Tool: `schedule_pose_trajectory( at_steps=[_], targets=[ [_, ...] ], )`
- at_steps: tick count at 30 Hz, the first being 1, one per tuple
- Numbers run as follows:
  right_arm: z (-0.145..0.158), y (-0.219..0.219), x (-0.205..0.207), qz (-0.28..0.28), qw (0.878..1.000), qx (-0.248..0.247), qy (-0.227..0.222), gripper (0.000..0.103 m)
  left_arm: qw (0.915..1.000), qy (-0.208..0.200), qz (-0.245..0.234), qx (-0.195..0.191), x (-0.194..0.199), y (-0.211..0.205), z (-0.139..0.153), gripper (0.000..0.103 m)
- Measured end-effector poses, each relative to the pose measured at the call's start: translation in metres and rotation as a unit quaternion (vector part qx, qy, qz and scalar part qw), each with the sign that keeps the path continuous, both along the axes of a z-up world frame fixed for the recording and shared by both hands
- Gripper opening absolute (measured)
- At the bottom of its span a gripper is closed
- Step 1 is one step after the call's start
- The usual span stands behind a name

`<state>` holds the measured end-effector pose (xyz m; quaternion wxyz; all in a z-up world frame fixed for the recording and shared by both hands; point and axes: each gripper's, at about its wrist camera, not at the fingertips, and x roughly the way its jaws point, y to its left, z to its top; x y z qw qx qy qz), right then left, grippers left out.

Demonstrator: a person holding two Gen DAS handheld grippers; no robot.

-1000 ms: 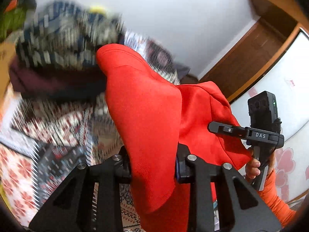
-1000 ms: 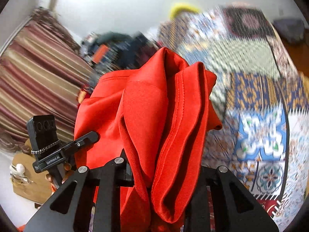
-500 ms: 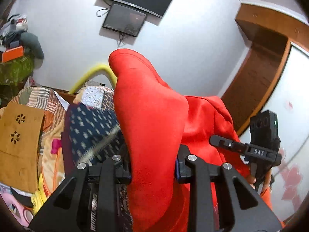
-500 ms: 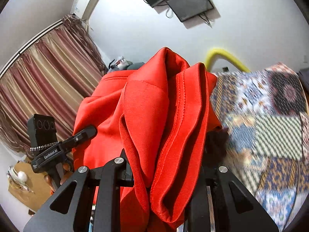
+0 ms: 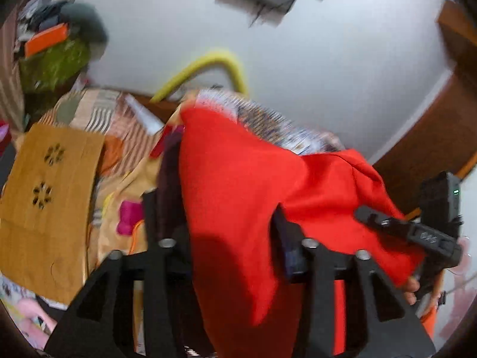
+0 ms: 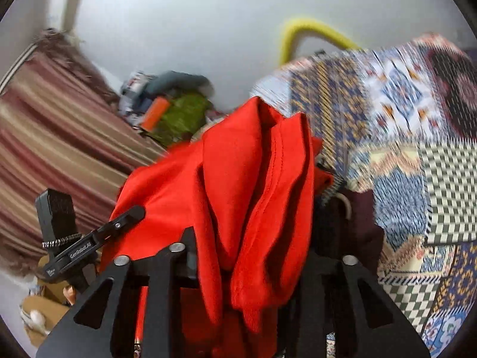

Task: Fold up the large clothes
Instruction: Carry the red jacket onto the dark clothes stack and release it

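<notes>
A large red garment (image 5: 238,203) hangs between both grippers, held up in the air. My left gripper (image 5: 229,238) is shut on one bunched edge of it; the cloth drapes over the fingers and hides the tips. My right gripper (image 6: 247,253) is shut on the other edge, where a stitched hem (image 6: 277,179) shows in folds. The right gripper shows at the right of the left wrist view (image 5: 417,232). The left gripper shows at the lower left of the right wrist view (image 6: 89,244).
A patchwork quilt (image 6: 402,149) covers the bed ahead, with a dark maroon garment (image 6: 357,223) on it. A yellow curved tube (image 5: 205,68) stands against the white wall. A cardboard box (image 5: 44,203) and cluttered shelf (image 5: 56,47) lie left. Striped curtains (image 6: 44,137) hang at left.
Both grippers have tilted back down from the wall toward the bed, still holding the red garment. The views are blurred with motion.
</notes>
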<state>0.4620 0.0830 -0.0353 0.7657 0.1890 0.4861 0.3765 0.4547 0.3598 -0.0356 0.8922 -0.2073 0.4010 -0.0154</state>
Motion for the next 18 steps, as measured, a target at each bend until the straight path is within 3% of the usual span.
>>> schedule_pose_trajectory(
  at_steps=[1, 3, 5, 8, 10, 11, 13, 18],
  targets=[
    [0.005, 0.001, -0.002, 0.003, 1.0, -0.007, -0.005, 0.038, 1.0, 0.002, -0.002, -0.008, 0.001, 0.003, -0.008, 0.051],
    [0.018, -0.002, -0.013, 0.005, 0.998, -0.044, -0.039, 0.049, 1.0, -0.004, 0.002, -0.003, -0.003, 0.006, -0.008, 0.06],
    [0.037, -0.007, -0.031, -0.002, 0.993, -0.079, -0.086, 0.056, 0.9993, -0.016, 0.018, 0.027, -0.017, 0.002, 0.002, 0.063],
    [0.051, -0.015, -0.053, 0.004, 0.986, -0.106, -0.132, 0.059, 0.9978, -0.02, 0.019, 0.061, -0.033, -0.009, 0.016, 0.065],
    [0.049, -0.018, -0.065, 0.001, 0.981, -0.132, -0.143, 0.066, 0.9964, -0.017, 0.008, 0.083, -0.047, -0.02, 0.018, 0.072],
    [0.047, -0.022, -0.075, 0.001, 0.977, -0.146, -0.154, 0.068, 0.995, -0.018, 0.008, 0.098, -0.053, -0.025, 0.018, 0.073],
    [0.041, -0.027, -0.084, 0.004, 0.974, -0.165, -0.158, 0.068, 0.9924, -0.018, 0.009, 0.122, -0.07, -0.036, 0.019, 0.083],
    [0.04, -0.048, -0.1, -0.016, 0.974, -0.167, -0.154, 0.068, 0.9874, -0.016, 0.019, 0.156, -0.111, -0.053, 0.017, 0.084]
  ],
)
